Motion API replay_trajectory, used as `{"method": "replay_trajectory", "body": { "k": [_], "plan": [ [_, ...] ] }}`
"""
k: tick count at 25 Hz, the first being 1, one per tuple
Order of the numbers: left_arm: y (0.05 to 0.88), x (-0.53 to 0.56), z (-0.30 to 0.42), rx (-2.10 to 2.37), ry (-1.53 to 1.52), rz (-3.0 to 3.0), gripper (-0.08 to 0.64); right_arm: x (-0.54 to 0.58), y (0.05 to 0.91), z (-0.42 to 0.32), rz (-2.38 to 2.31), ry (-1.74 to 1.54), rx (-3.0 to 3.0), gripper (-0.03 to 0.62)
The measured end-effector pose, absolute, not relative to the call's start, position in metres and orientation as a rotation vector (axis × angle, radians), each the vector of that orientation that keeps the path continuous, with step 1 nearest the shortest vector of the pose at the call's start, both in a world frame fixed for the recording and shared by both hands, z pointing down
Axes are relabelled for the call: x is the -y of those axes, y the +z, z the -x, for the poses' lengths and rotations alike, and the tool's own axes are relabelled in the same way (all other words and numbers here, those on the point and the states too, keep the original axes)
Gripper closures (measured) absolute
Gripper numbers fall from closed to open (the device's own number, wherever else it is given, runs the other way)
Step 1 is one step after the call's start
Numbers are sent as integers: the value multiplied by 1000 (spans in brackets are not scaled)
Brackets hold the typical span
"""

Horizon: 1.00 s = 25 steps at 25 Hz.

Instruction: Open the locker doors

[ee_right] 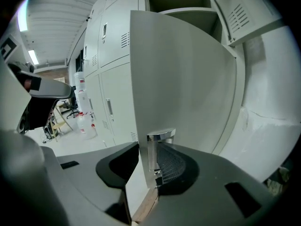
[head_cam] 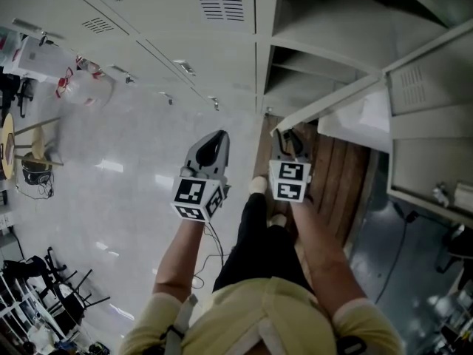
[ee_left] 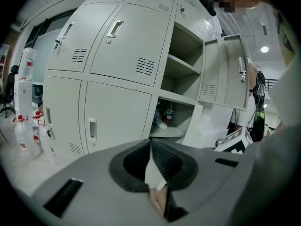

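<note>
in the head view the right gripper [head_cam: 287,145] sits just right of the frame's centre, with its tips at the free edge of an open locker door [head_cam: 362,113]. this door swings out from the bank of grey lockers [head_cam: 170,13] toward the lower right. in the right gripper view the door [ee_right: 183,79] fills the middle of the frame. its edge and its chrome handle [ee_right: 154,152] stand between the jaws of the right gripper [ee_right: 148,173]. the jaws are spread wide and closed on the door there, the handle lying against the right-hand pad and the other pad up against the door's face.

the left gripper [head_cam: 213,145] is left of centre in the head view, over the pale floor and well apart from any door. in its own view the left gripper [ee_left: 151,147] has its jaws together at the tips, with nothing between them. beyond it the lockers [ee_left: 122,46] at upper left have closed doors. to their right an upper door [ee_left: 223,69] hangs open beside bare shelves, and a lower compartment holds a few small bottles [ee_left: 169,113]. tall plastic bottles [ee_left: 23,102] stand at the far left of that view. a strip of wooden flooring [head_cam: 332,176] lies under the open door in the head view.
</note>
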<state>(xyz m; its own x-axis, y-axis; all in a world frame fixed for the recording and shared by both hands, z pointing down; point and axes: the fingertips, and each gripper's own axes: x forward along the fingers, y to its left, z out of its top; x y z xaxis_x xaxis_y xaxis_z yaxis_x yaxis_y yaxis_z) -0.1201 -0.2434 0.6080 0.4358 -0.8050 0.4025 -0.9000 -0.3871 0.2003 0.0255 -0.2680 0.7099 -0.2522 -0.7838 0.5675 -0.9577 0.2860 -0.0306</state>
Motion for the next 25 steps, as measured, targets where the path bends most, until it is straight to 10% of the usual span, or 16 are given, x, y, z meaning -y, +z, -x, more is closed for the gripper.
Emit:
{"method": "replay_trajectory", "body": {
  "k": [25],
  "plan": [
    [600,208,47,1346,367,-2399,555,179,714,-107,-1559,581,2097,476]
  ]
}}
